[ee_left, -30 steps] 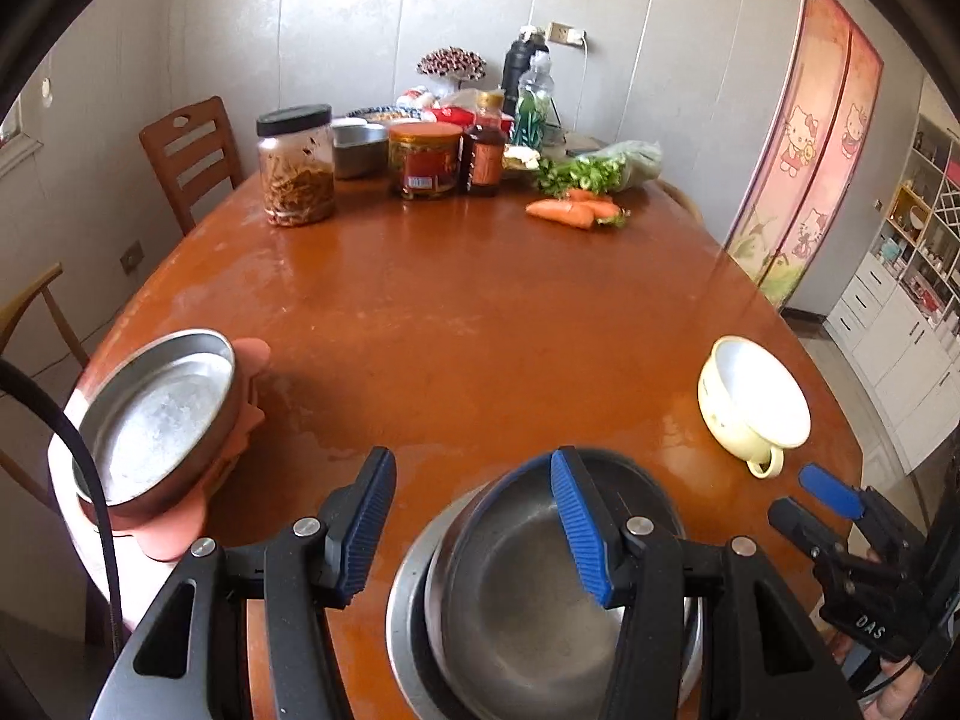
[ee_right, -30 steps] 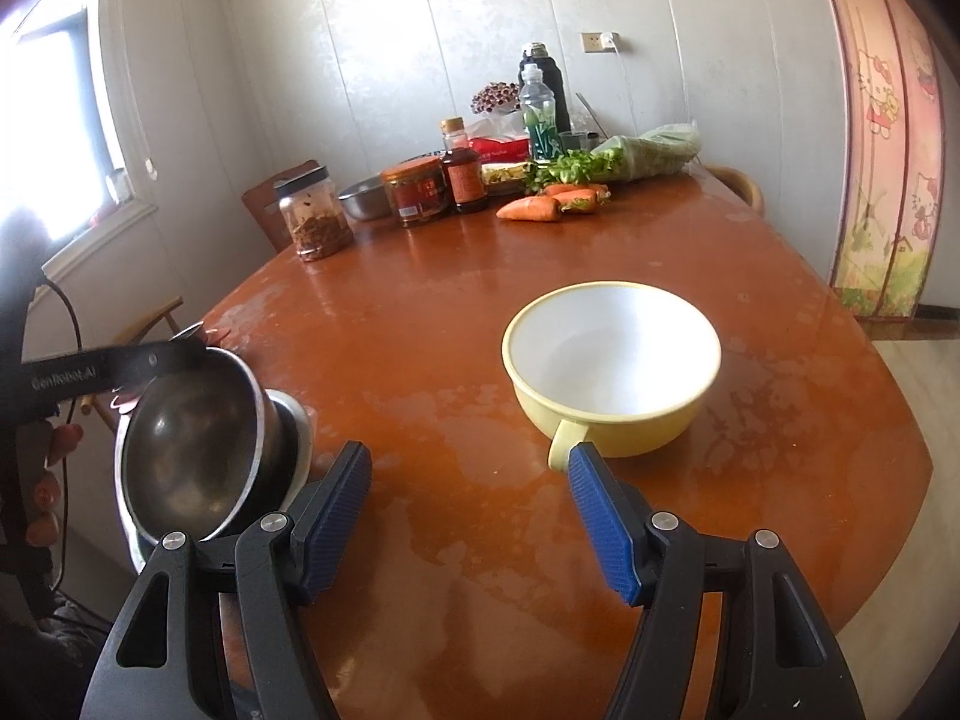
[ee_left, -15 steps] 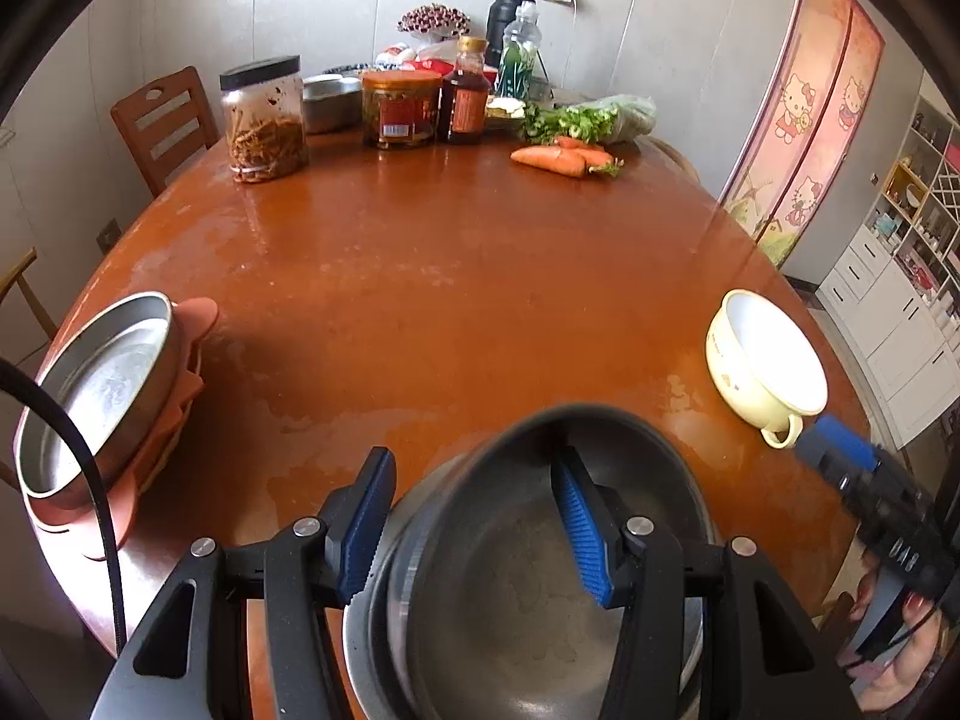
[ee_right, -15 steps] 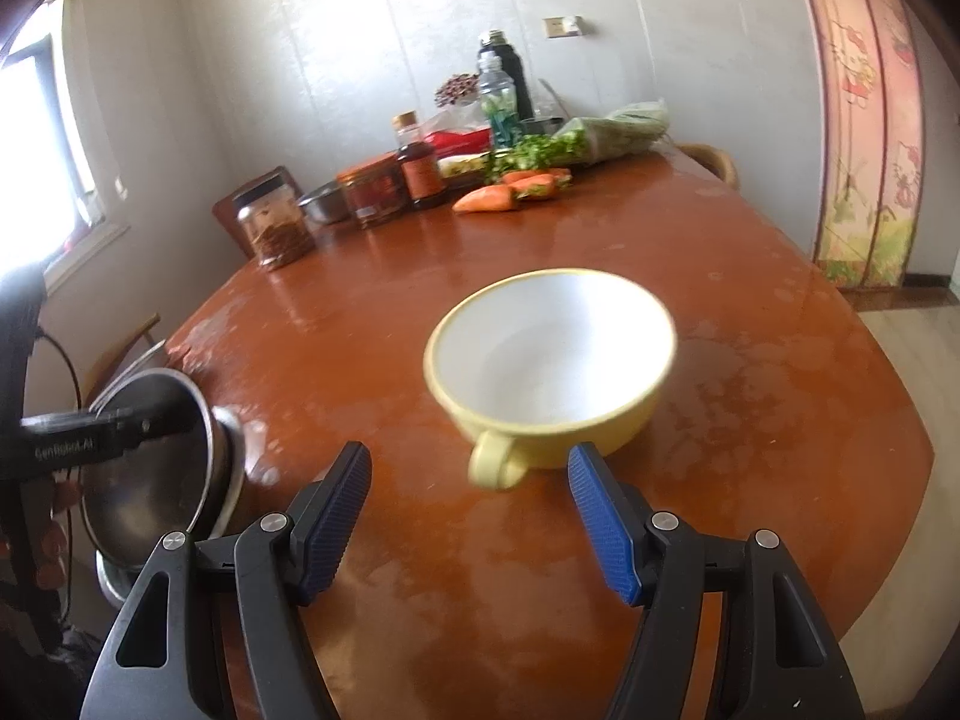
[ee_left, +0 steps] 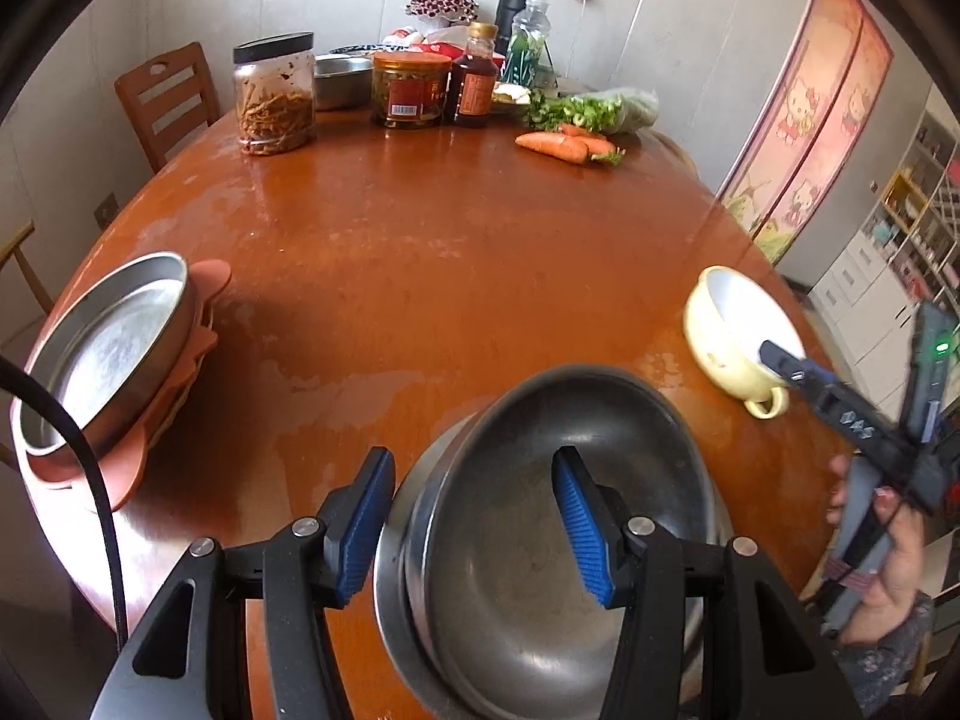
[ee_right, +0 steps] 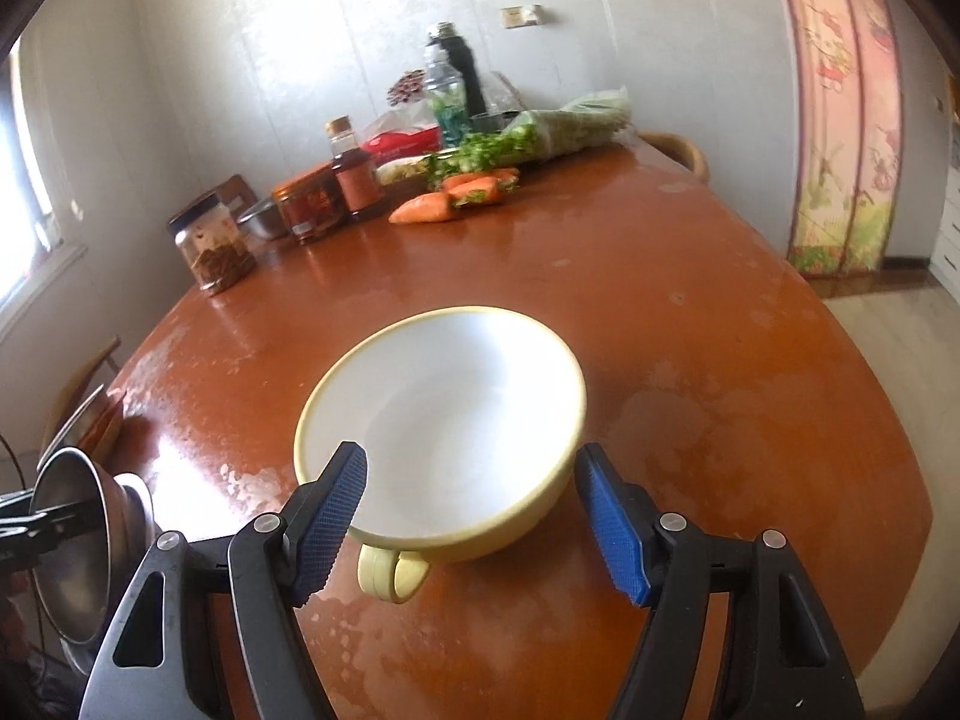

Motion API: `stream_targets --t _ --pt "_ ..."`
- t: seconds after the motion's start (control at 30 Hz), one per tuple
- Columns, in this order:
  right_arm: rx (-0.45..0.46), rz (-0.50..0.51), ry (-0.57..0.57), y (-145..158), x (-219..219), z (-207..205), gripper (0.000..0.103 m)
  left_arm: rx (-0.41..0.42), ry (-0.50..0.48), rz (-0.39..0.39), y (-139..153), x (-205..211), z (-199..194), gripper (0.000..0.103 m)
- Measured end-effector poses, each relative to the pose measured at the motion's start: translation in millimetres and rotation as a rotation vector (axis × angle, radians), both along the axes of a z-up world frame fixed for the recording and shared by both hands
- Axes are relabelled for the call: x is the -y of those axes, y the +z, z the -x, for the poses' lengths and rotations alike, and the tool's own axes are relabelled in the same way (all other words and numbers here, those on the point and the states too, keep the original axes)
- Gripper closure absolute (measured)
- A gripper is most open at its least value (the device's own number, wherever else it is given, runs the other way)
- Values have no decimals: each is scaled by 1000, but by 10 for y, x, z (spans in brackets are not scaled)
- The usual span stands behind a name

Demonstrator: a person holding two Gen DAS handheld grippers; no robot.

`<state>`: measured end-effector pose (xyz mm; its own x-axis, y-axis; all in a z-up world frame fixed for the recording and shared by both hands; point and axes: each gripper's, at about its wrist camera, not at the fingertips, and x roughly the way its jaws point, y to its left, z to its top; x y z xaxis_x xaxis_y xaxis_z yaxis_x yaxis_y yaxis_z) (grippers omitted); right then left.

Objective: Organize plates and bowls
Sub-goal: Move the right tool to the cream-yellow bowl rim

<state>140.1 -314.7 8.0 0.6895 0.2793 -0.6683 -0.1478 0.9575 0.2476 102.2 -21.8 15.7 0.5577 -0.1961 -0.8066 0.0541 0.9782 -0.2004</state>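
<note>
Beyond opening right gripper [ee_right: 471,531], yellow bowl [ee_right: 444,420], carrots [ee_right: 450,198], left gripper [ee_left: 474,531] grasping steel bowl [ee_left: 540,540].

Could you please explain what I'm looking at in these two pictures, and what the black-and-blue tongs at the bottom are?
There is no robot here: a person holds a hand-held gripper in each hand, and each carries a wide-angle camera looking along its two blue fingers.

The left wrist view shows the left gripper clamped on the rim of a steel bowl, one finger inside and one outside, tilting it over a second steel dish underneath.

The right wrist view shows the right gripper with its fingers opening around a yellow bowl with a handle; they do not grip it yet.

Everything sits on a brown table. At its left edge a steel pan rests on pink plates. Jars, bottles, greens and carrots stand at the far end.
</note>
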Motion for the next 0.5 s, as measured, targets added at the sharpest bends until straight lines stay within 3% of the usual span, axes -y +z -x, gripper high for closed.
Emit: stream_targets --t 0.27,0.5 --pt "4 21 104 -21 -307 -92 29 72 -43 9 308 114 -41 49" --pt "-15 3 198 -13 -642 -98 29 50 -71 3 317 219 -368 49"
